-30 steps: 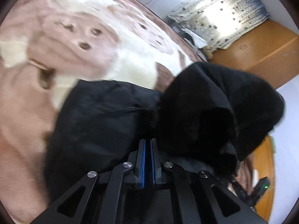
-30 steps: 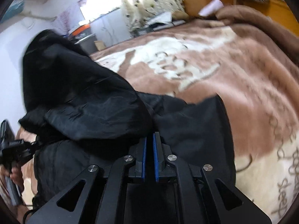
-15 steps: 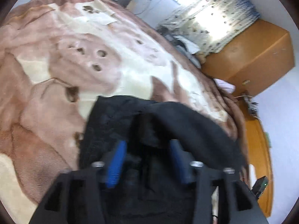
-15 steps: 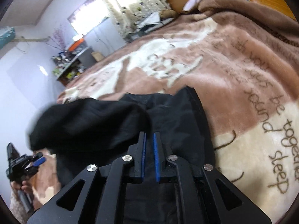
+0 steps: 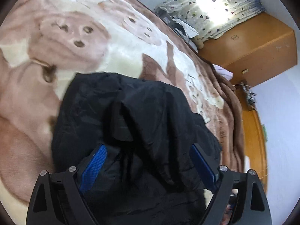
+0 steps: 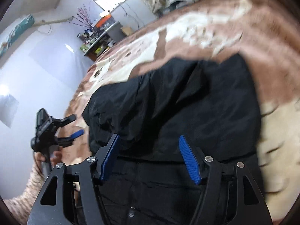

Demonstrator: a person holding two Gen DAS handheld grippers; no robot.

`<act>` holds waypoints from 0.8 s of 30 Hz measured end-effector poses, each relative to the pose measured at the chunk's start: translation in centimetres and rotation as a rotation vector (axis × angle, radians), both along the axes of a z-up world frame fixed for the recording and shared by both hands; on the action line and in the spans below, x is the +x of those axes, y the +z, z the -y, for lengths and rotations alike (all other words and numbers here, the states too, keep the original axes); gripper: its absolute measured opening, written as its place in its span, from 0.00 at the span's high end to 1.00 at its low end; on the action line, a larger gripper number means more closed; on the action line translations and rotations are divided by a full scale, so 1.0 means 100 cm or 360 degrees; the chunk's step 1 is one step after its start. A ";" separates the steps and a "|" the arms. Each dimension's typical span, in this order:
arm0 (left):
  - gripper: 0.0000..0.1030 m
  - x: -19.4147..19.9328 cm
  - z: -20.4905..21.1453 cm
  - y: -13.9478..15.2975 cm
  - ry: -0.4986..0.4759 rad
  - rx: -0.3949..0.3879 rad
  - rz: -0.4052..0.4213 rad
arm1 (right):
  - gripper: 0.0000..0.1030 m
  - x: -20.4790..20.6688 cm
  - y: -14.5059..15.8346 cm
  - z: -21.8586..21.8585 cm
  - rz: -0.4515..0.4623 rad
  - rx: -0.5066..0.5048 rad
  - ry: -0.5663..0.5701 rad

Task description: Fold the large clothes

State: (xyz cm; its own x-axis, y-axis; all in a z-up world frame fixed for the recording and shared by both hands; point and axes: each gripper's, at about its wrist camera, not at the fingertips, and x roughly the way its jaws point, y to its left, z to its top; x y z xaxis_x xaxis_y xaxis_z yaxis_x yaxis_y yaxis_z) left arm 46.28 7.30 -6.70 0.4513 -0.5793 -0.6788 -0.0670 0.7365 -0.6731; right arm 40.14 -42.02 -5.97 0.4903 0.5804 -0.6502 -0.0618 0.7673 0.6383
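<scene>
A large black garment (image 5: 135,123) lies in a folded heap on the brown and cream blanket (image 5: 105,43). My left gripper (image 5: 148,150) is open just above its near part, blue pads wide apart and holding nothing. In the right wrist view the same garment (image 6: 187,101) lies on the blanket (image 6: 206,24). My right gripper (image 6: 150,140) is open over its near edge and empty. The left gripper (image 6: 75,131) shows at the garment's left side, open, held by a hand.
An orange wooden wardrobe (image 5: 249,46) and a dotted curtain (image 5: 215,5) stand beyond the bed. A shelf with clutter (image 6: 99,39) stands by the white wall at the bed's far corner. Blanket surrounds the garment on all sides.
Both grippers held the garment's raised part shut one second ago. They lowered it forward onto the rest, the left opened first, then the right. The garment now lies flat.
</scene>
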 end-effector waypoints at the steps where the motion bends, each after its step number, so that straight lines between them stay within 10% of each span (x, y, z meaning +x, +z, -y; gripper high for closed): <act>1: 0.12 0.003 0.001 -0.002 -0.0003 -0.0022 0.0017 | 0.37 0.004 -0.006 -0.006 -0.0004 0.0028 0.0016; 9: 0.12 0.037 -0.001 -0.017 0.0100 -0.0130 -0.0057 | 0.37 0.032 -0.030 -0.037 -0.0083 0.0221 0.0081; 11: 0.12 0.039 -0.001 -0.015 0.0107 -0.0104 -0.0043 | 0.69 0.036 -0.028 -0.037 -0.0068 0.0251 0.0064; 14: 0.12 0.042 -0.004 -0.008 0.0123 -0.0159 0.0008 | 0.90 0.033 -0.014 -0.039 0.0025 0.0197 0.0077; 24: 0.12 0.057 -0.001 0.038 0.0095 -0.0217 0.0210 | 0.92 -0.008 0.036 -0.026 0.0314 0.0238 0.0237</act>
